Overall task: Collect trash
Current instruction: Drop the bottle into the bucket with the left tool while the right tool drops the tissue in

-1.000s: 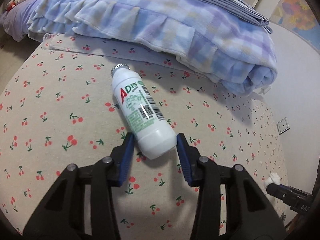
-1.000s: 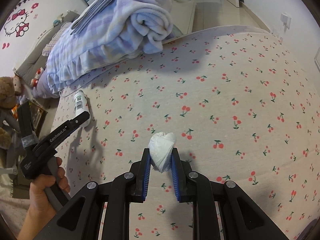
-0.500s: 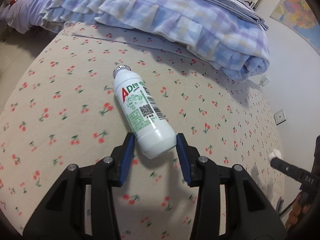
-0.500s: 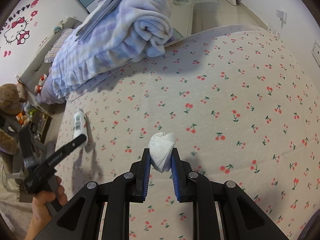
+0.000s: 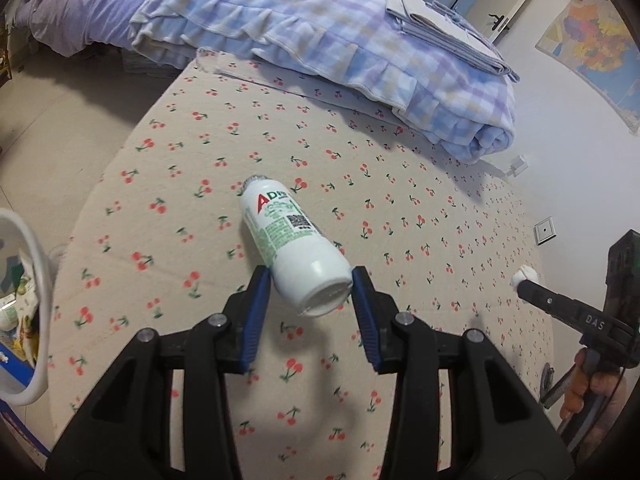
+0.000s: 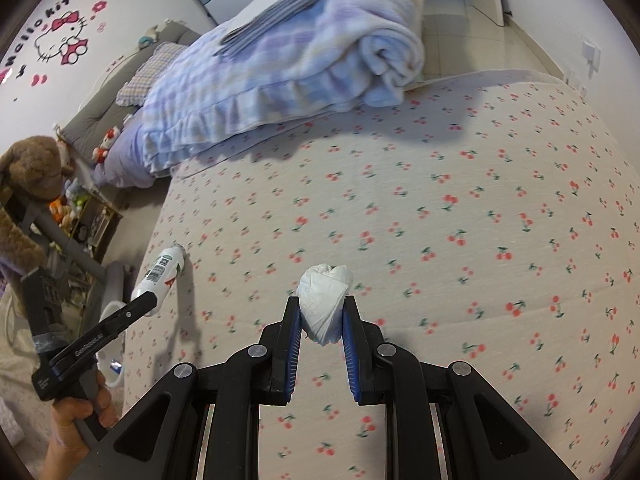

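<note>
My left gripper [image 5: 310,300] is shut on the base of a white plastic bottle [image 5: 290,238] with a green and red label, holding it above the cherry-print bed sheet [image 5: 400,220], cap end pointing away. The bottle also shows in the right wrist view [image 6: 160,274], held by the left gripper [image 6: 148,304]. My right gripper [image 6: 322,320] is shut on a crumpled white tissue [image 6: 324,300] above the sheet. The tissue shows small in the left wrist view [image 5: 525,276], at the tip of the right gripper.
A folded blue checked blanket [image 5: 340,44] with a flat folded sheet [image 5: 448,36] on top lies at the bed's far end. A white-rimmed bin [image 5: 28,300] holding trash stands at the bed's left edge. A brown plush toy [image 6: 28,184] and shelves are on the left.
My left gripper has lifted the bottle off the sheet and pulled back toward the bed's left edge; the bin has come into view. My right gripper has risen slightly, still holding the tissue.
</note>
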Action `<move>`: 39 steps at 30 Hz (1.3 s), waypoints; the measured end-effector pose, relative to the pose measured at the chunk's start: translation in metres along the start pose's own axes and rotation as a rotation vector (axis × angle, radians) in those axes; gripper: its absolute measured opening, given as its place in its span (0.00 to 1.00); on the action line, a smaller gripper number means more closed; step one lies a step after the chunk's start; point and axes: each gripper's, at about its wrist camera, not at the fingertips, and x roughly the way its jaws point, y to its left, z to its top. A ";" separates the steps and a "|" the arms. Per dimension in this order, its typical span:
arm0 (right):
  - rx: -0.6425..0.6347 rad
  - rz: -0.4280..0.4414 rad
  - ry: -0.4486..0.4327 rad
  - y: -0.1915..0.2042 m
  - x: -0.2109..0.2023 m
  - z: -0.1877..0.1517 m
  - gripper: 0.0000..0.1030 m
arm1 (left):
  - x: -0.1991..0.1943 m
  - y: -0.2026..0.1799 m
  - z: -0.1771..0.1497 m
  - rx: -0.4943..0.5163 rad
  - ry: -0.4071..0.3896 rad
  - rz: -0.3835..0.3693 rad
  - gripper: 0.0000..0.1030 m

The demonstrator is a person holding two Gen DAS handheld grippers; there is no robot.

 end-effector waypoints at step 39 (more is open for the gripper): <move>-0.242 0.182 0.086 0.209 0.066 -0.047 0.20 | -0.132 0.175 -0.023 -0.251 -0.182 0.091 0.41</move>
